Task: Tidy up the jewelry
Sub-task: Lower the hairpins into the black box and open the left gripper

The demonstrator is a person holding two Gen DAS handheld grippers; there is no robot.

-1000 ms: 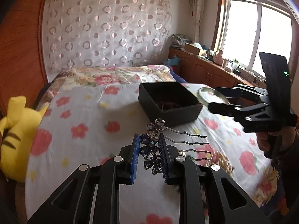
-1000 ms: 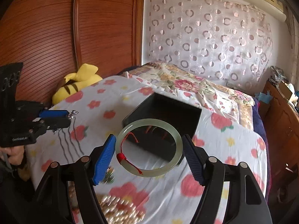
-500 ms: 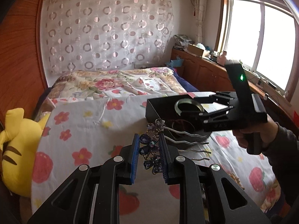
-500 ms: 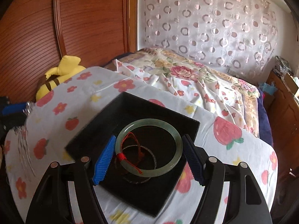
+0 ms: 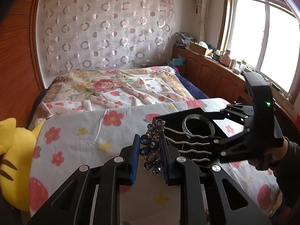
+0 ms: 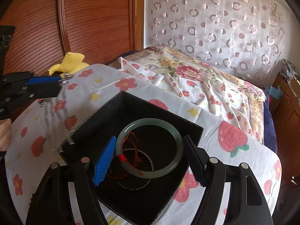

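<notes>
My left gripper (image 5: 149, 155) is shut on a purple jewelled hair comb (image 5: 152, 146) whose silver prongs point right, held above the flowered sheet just left of the black box (image 5: 168, 120). My right gripper (image 6: 150, 159) is shut on a pale green jade bangle (image 6: 149, 148) with a red cord, held over the inside of the black box (image 6: 105, 116). A thin dark bangle (image 6: 148, 181) lies on the box floor beneath. The right gripper and the bangle (image 5: 198, 125) also show in the left wrist view. The left gripper (image 6: 45, 84) shows at the left edge of the right wrist view.
The box sits on a flowered white sheet (image 5: 84, 131) over a board on the bed. A yellow plush toy (image 5: 11, 159) lies at the left. A wooden headboard (image 6: 84, 18) and a wooden cabinet (image 5: 215, 75) under the window flank the bed.
My right gripper has carried the jade bangle from beside the box to over its inside and lower. My left gripper, still holding the hair comb, has come closer to the box.
</notes>
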